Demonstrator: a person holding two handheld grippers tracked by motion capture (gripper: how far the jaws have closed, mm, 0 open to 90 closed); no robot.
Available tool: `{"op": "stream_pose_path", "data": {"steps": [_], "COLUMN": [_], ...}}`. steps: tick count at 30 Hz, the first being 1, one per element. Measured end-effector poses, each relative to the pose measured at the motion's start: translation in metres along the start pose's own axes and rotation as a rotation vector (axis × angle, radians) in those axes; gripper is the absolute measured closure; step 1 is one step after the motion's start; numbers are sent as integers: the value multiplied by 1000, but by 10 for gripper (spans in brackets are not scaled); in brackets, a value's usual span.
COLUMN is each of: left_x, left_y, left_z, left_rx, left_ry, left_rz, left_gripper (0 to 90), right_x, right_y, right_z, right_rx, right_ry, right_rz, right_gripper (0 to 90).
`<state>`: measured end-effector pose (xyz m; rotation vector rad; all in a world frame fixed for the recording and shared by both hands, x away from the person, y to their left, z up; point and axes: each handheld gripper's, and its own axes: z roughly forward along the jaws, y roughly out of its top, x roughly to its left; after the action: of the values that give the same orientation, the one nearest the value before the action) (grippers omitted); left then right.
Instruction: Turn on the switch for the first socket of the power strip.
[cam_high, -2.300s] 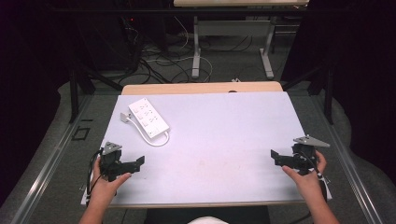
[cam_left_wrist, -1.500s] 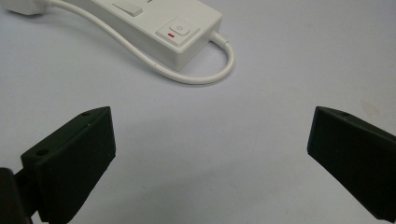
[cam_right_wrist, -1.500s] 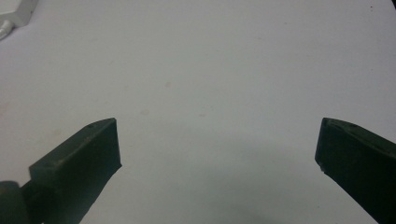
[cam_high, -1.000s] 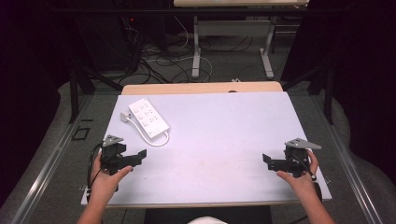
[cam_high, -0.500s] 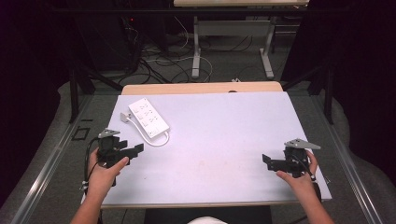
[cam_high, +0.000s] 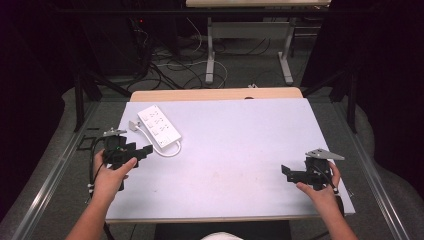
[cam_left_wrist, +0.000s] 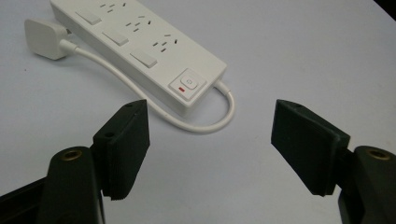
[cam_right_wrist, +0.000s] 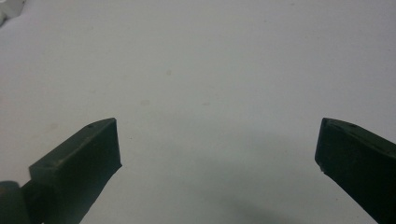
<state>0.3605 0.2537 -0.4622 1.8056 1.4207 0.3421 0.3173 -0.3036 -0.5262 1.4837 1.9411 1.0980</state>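
The high view hangs above the person's side, looking forward and down across the whole tabletop (cam_high: 225, 150) to the floor beyond its far edge. The left gripper view sits low and close, facing the power strip (cam_left_wrist: 140, 46) near the tabletop's far left corner, which the high view shares. The right gripper view skims bare tabletop close up from the right edge, facing left.

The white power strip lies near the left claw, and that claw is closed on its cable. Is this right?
Not quite. The left claw is open, its jaws apart and holding nothing; the left gripper view shows this. The white power strip and its cable do lie near it.
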Motion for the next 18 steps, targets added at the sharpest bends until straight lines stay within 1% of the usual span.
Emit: {"op": "stream_pose_path", "data": {"steps": [1, 2, 5, 6, 9, 10, 11, 12, 13, 14, 18], "left_x": [0, 0, 0, -1, -1, -1, -1, -1, -1, -1, -3], "left_y": [1, 3, 9, 11, 15, 17, 19, 21, 22, 25, 33], "left_z": [0, 1, 1, 1, 1, 1, 1, -1, 0, -1, -2], "left_rx": [5, -5, -3, 1, -9, -9, -6, 12, -2, 12, 15], "left_ry": [3, 8, 15, 17, 28, 31, 32, 29, 34, 35, 48], "left_rz": [3, 0, 8, 1, -4, -13, -15, -18, -26, -22, -34], "left_gripper": [280, 280, 280, 280, 281, 282, 282, 282, 282, 282, 282], "right_x": [-1, -1, -1, -1, -1, -1, -1, -1, -1, -1, -1], "right_y": [0, 0, 0, 0, 0, 0, 0, -1, -1, -1, -1], "right_z": [0, 0, 0, 0, 0, 0, 0, 0, 0, 1, 1], "right_rx": [3, 3, 6, 6, 6, 6, 7, 7, 7, 8, 7], "right_ry": [4, 4, 4, 4, 4, 4, 4, 4, 3, 4, 4], "right_rz": [-4, -4, 1, 1, 3, 3, 3, 3, 3, 3, -3], "right_gripper": [0, 0, 0, 0, 0, 0, 0, 0, 0, 0, 0]}}
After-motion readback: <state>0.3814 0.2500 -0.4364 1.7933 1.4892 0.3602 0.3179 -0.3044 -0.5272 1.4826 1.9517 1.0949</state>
